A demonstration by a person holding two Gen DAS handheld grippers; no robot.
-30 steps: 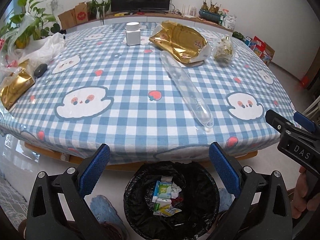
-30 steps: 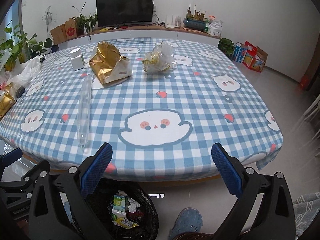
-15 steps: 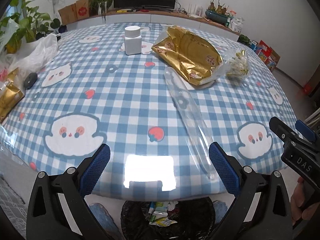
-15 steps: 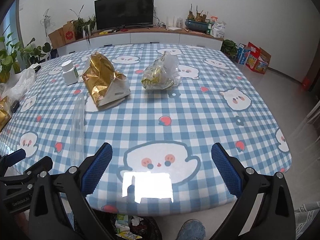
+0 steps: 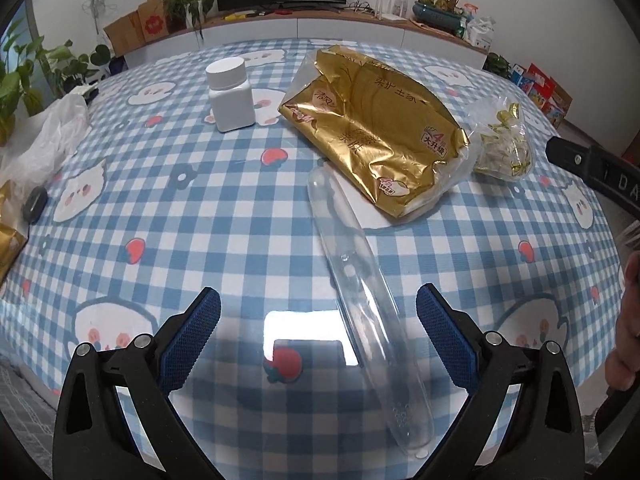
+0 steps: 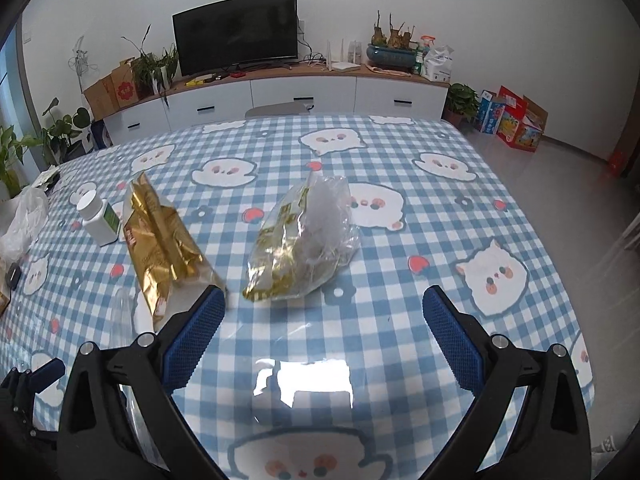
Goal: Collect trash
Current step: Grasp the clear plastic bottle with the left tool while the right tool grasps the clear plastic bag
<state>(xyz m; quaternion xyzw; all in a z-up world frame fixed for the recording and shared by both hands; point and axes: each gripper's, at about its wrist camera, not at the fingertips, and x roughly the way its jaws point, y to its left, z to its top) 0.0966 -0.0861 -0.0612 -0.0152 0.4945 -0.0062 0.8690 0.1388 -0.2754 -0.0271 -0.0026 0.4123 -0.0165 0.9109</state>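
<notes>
A long clear plastic tube [image 5: 362, 292] lies on the blue checked tablecloth, running between my left gripper's fingers. My left gripper [image 5: 318, 320] is open and empty just above the cloth. A gold foil bag [image 5: 372, 128] lies beyond the tube, also in the right wrist view [image 6: 160, 248]. A clear bag of gold wrappers [image 6: 304, 240] lies just ahead of my right gripper [image 6: 324, 320], which is open and empty. That bag shows at the right in the left wrist view [image 5: 504, 144]. A white bottle [image 5: 230, 94] stands upright behind.
A white plastic bag [image 5: 44, 140] and potted plants sit at the table's left edge, with a small dark object [image 5: 34, 208] and another gold bag [image 5: 8, 240]. A TV cabinet [image 6: 300, 92] lines the far wall.
Both grippers have moved up and forward from the bin below the table edge to over the tabletop. The bin has left view. Both stay open.
</notes>
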